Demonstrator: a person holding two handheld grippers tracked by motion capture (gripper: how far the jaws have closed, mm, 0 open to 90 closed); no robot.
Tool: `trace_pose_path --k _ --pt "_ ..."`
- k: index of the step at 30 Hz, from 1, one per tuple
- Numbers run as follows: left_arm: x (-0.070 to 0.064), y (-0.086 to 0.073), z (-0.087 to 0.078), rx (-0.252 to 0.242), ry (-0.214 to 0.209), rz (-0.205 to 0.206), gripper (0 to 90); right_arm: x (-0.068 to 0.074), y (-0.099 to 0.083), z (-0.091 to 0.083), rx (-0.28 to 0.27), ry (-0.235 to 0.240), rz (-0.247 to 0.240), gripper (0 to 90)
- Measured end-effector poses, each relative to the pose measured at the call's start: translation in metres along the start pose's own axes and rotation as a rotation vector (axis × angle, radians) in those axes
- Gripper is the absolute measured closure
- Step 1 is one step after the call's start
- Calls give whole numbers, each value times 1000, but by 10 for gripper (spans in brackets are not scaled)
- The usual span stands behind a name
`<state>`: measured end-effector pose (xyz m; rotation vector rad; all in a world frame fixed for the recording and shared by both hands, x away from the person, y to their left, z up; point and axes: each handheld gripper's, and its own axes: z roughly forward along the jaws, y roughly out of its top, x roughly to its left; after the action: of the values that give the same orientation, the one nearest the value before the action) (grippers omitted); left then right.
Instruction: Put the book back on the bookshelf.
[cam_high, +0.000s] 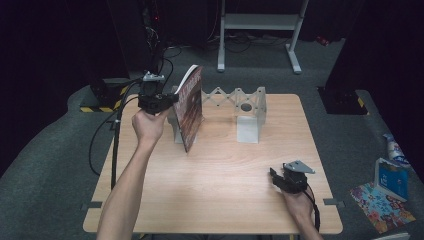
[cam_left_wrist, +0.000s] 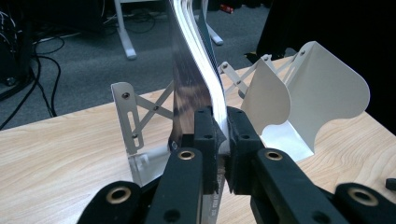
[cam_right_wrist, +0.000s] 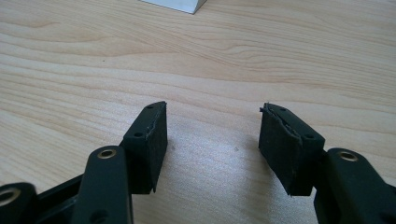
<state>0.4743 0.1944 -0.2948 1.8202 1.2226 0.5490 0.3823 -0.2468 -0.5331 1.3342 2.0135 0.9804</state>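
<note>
A book (cam_high: 191, 106) with a dark reddish cover stands upright and tilted, its lower corner near the table, beside the left end of a white expandable book rack (cam_high: 247, 112). My left gripper (cam_high: 170, 97) is shut on the book's edge; in the left gripper view its jaws pinch the white pages and dark cover of the book (cam_left_wrist: 194, 79) just in front of the rack (cam_left_wrist: 303, 93). My right gripper (cam_high: 274, 175) rests low over the table at the front right, open, with nothing between its fingers (cam_right_wrist: 149, 140).
The wooden table (cam_high: 220, 170) has bare surface in the middle and front. Cables trail off the left edge. On the floor to the right lie a blue box (cam_high: 391, 179) and a patterned sheet (cam_high: 382, 206). A white frame stand (cam_high: 260, 30) is behind the table.
</note>
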Motion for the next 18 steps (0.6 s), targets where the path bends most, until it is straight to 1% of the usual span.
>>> trace_pose_path --k 1,5,12,13,18 --pt "0 0 1 -2 0 -7 845 0 0 0 0 -1 -1 420" --pt "4 0 1 1 3 -4 844 0 0 0 2 1 2 420" --pt "7 -2 0 2 0 -19 843 0 0 0 1 3 3 419" --pt "10 -3 -1 1 -3 -34 842 0 0 0 2 3 2 420" --pt "15 -7 -3 1 8 -39 841 0 0 0 2 4 3 420"
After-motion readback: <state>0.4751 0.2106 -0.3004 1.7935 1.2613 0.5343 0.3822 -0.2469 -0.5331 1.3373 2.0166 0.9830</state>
